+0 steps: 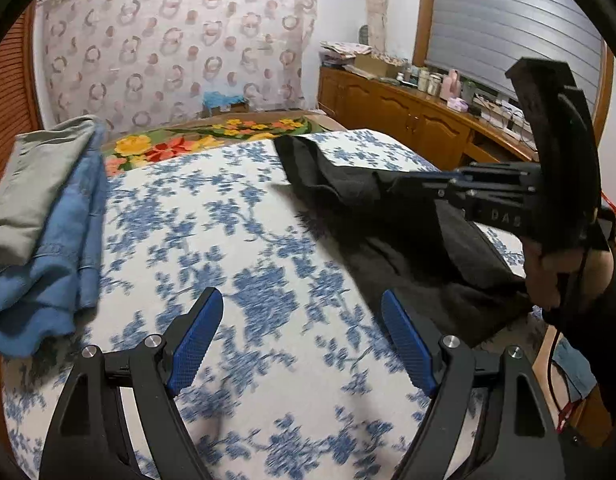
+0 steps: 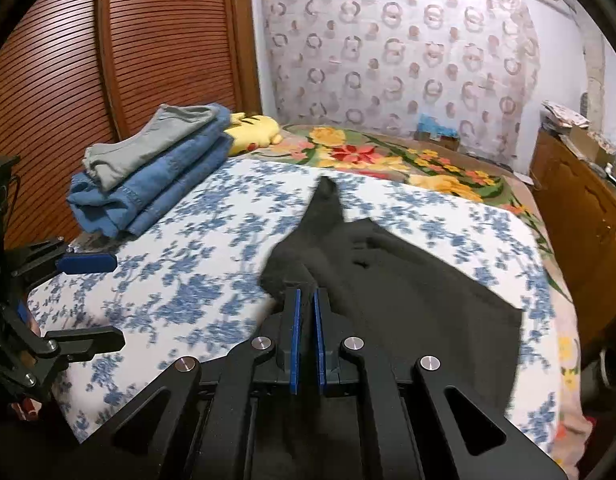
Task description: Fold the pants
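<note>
Black pants (image 2: 407, 280) lie spread on the blue-flowered bedspread (image 2: 180, 248). My right gripper (image 2: 306, 300) is shut on an edge of the black pants, the cloth pinched between its blue pads and lifted a little. In the left wrist view the same pants (image 1: 347, 180) hang from the right gripper (image 1: 391, 184) at the right side of the bed. My left gripper (image 1: 300, 308) is open over bare bedspread (image 1: 248, 232), with nothing between its fingers; it also shows at the left edge of the right wrist view as the left gripper (image 2: 104, 300).
A stack of folded clothes, grey on blue denim (image 2: 156, 164), lies at the bed's far left, next to a yellow plush toy (image 2: 252, 130). A flowered blanket (image 2: 387, 160) covers the head end. A wooden cabinet (image 1: 407, 116) with clutter runs along the right.
</note>
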